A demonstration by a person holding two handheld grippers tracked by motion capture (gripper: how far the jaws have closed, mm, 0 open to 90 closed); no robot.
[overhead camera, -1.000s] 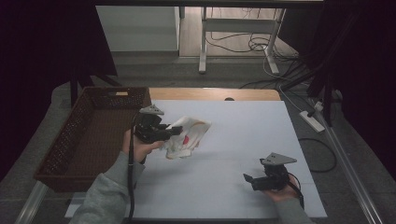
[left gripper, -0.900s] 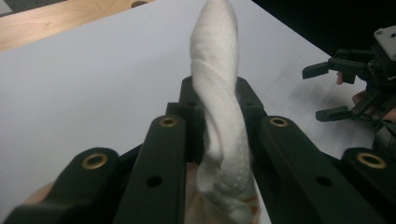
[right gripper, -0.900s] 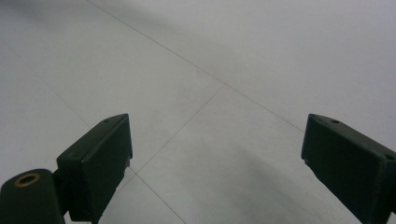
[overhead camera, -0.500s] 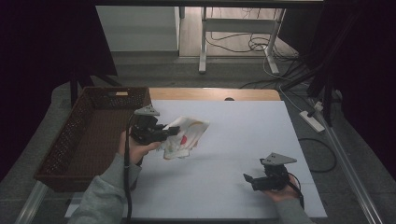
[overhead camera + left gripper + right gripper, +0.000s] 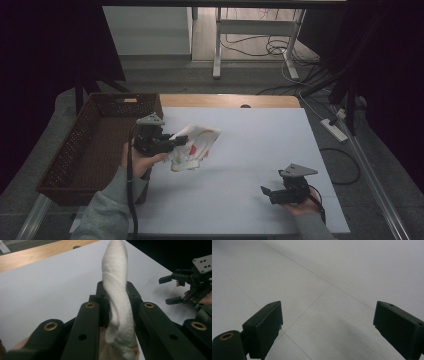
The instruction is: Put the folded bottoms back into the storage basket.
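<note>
Above the white table point(image 5: 250, 150), left tool point(image 5: 181, 139) pinches a cloth point(image 5: 195, 147) level; right tool point(image 5: 265, 191) rests open.

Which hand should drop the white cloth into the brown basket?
Left, likely. The left gripper is shut on the white patterned cloth, beside the brown wicker basket. The right gripper is open, farther away.

A soft white cloth point(image 5: 117, 297) with a dimpled weave is seen at centre frame. Matt black plastic forms the left gripper point(image 5: 172, 143). A smooth matt white table point(image 5: 260, 150) adjoins a woven brown basket point(image 5: 95, 135) at left.
</note>
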